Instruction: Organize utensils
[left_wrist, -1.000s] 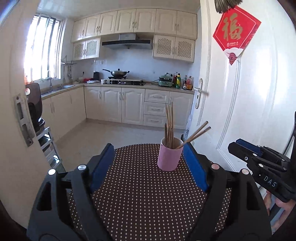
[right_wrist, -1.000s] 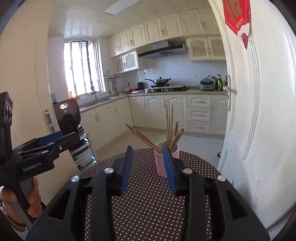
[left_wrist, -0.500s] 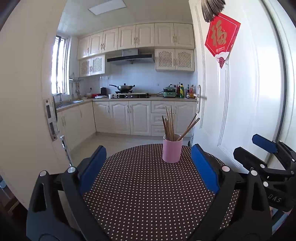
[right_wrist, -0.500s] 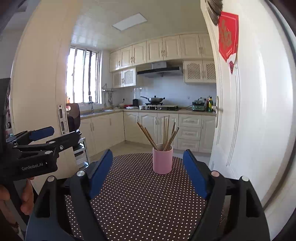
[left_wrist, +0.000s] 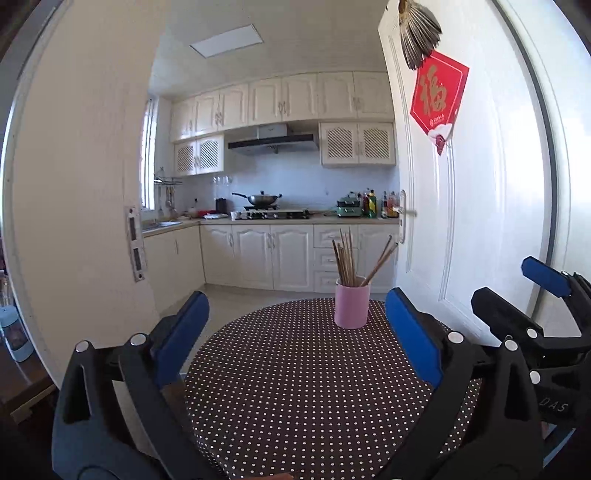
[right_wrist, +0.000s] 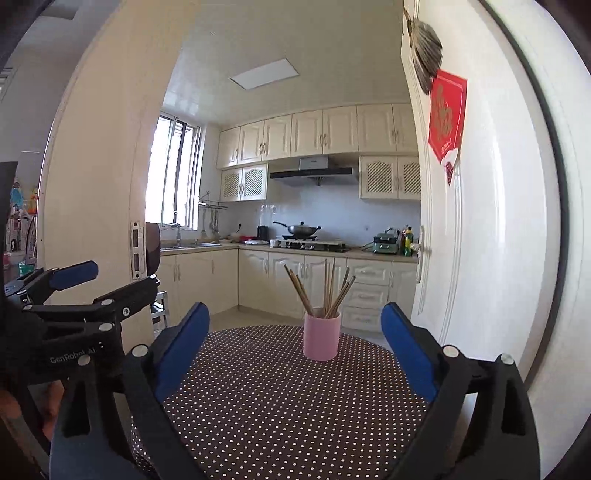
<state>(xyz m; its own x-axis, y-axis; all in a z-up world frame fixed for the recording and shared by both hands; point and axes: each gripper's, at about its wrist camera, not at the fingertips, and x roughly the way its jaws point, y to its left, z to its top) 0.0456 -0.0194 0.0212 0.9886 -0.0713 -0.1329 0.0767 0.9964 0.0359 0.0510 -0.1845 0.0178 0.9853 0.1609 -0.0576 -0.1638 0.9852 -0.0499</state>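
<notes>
Ahead, a round dotted worktop (left_wrist: 295, 387) carries a pink cup (left_wrist: 352, 304) near its far edge, light and easy to tip. Thin wooden chopsticks (left_wrist: 347, 258) stand loosely fanned in it, stiff, light and slippery; pinch them mid-shaft. The left gripper (left_wrist: 295, 332) and right gripper (right_wrist: 295, 350) have just been opening; fingers are wide apart and empty.

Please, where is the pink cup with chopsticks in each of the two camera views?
Left wrist view: the pink cup stands right of centre, at the far edge of the dotted table.
Right wrist view: the pink cup stands near the centre, at the far edge.
Shared landmark: the red door decoration.
</notes>
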